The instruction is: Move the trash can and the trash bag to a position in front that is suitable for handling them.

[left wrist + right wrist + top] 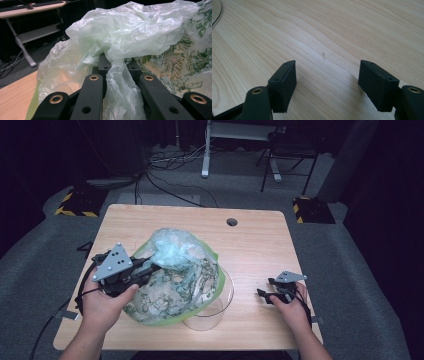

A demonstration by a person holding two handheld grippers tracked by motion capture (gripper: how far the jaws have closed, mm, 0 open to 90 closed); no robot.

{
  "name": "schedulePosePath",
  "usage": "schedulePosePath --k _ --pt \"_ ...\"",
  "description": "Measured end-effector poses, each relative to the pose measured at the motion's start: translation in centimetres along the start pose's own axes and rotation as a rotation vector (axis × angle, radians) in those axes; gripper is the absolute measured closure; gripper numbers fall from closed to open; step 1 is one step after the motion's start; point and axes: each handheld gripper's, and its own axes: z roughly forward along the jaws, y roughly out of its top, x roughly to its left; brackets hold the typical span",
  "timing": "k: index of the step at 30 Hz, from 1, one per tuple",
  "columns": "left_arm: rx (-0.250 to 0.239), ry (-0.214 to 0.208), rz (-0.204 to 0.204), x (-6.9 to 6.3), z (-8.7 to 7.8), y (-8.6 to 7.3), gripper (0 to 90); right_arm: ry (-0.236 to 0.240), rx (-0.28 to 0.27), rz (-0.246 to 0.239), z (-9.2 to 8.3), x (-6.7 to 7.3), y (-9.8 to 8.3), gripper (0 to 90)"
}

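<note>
**Ana:** Plastic, thin and crinkly — that bag (175, 275) will weigh next to nothing and go wherever it's pulled. It lies in a puffed heap on the table (250, 245), left of centre, spreading from about nine o'clock towards the middle.

**Ben:** And underneath it?

**Ana:** A clear glass bowl (212, 312) pokes out at the bag's five o'clock edge; that one is hard and breakable, so I'd avoid dragging the bag sharply across it.

**Ben:** What has the left gripper (147, 267) got?

**Ana:** Its jaws are pinched nearly together on a gathered fold of the film. In the left gripper view the bag (130, 32) bunches between them and balloons up beyond. Film this slick can slide out of a pinch, so a bunched fold or the green edge (217, 270) looks to me like the safer hold than a single flat layer.

**Ben:** The right gripper (265, 290)?

**Ana:** Resting at the table's four o'clock, well apart from the bag, jaws spread wide with nothing between them. In the right gripper view there is bare wood (324, 37) ahead of it.

**Ben:** Any writing?

**Ana:** None I can read. There's a dark green leafy print (185, 57) on the bag, but no brand or label is legible.
</note>
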Motion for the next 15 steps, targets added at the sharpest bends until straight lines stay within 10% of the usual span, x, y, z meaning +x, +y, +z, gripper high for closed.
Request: schedulePosePath --k 15 --pt "0.018 -0.125 0.04 -3.8 4.4 1.0 79.5 -0.002 -0.001 -0.008 0.0 0.1 0.0 30.8"
